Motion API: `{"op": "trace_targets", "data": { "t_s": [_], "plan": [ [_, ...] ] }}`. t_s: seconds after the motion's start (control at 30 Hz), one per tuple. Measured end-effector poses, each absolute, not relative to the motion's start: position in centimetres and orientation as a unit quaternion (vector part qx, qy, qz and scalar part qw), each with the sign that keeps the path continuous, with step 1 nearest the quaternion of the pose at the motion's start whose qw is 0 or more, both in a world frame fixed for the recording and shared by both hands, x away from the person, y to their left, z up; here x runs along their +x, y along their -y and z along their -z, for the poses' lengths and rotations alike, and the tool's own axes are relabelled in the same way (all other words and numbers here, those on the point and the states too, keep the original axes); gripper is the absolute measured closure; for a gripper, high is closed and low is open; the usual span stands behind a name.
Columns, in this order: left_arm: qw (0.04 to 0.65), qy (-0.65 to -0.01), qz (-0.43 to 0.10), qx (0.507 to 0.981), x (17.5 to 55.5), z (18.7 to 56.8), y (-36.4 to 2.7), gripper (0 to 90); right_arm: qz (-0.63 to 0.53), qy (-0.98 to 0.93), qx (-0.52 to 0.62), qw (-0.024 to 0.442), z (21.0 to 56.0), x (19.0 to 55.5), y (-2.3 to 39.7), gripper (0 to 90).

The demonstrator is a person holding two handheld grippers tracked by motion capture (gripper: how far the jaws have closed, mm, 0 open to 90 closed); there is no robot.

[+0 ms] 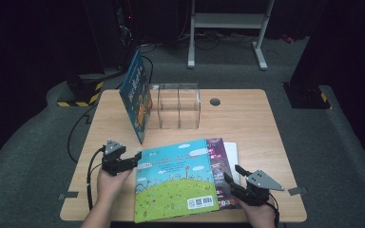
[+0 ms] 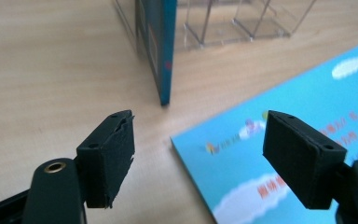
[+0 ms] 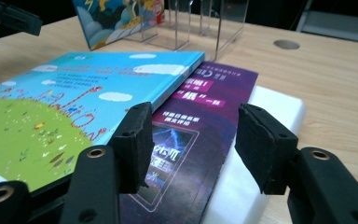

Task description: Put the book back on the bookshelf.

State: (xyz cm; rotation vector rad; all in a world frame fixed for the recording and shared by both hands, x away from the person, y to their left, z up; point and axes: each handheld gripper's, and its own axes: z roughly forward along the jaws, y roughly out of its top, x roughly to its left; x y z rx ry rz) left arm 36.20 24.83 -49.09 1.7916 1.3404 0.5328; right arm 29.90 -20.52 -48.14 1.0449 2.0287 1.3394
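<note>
One book (image 1: 137,95) leans at the rack (image 1: 178,105); your stack (image 1: 178,179) waits, both jaws wide, holding nothing.

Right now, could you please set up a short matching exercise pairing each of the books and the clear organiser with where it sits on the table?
Things:
1. Blue-and-green book
2. Purple book
3. Dark blue book
4. Clear organiser

Places:
A. Standing, leaning against the organiser
B. Top of the flat stack
C. Middle of the table's far half
D. Under the top book, over a white one

Pairs: 1-B, 2-D, 3-A, 4-C
</note>
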Motion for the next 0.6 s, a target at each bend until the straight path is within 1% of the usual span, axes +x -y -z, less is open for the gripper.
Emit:
{"op": "trace_targets", "data": {
  "t_s": [0.13, 0.2, 0.23, 0.3, 0.37, 0.57, 0.6],
  "plan": [
    [0.406, -0.543, -0.184, 0.712, 34.2, 50.6, -24.5, 23.6, -0.482, -0.757, 0.37, 0.24, 48.4, 30.2, 20.2, 45.1],
    [0.406, -0.544, -0.177, 0.713, 33.9, 50.9, -24.3, 23.5, -0.477, -0.761, 0.369, 0.24, 48.5, 30.2, 20.2, 44.8],
    [0.404, -0.54, -0.162, 0.72, 33.2, 51.3, -24.1, 22.5, -0.472, -0.766, 0.367, 0.237, 48.6, 30.3, 20.1, 44.0],
    [0.407, -0.54, -0.155, 0.72, 32.9, 51.4, -24.0, 21.1, -0.466, -0.77, 0.371, 0.23, 48.6, 30.3, 20.0, 44.2],
    [0.412, -0.538, -0.143, 0.721, 32.3, 51.5, -23.8, 20.2, -0.465, -0.77, 0.378, 0.217, 48.5, 30.5, 20.0, 42.3],
    [0.409, -0.538, -0.123, 0.727, 30.8, 51.7, -23.7, 18.5, -0.459, -0.778, 0.372, 0.214, 48.4, 30.6, 19.6, 36.2],
    [0.408, -0.539, -0.119, 0.727, 30.7, 51.8, -23.6, 17.4, -0.457, -0.78, 0.371, 0.214, 48.3, 30.6, 19.3, 32.4]
  ]
}}
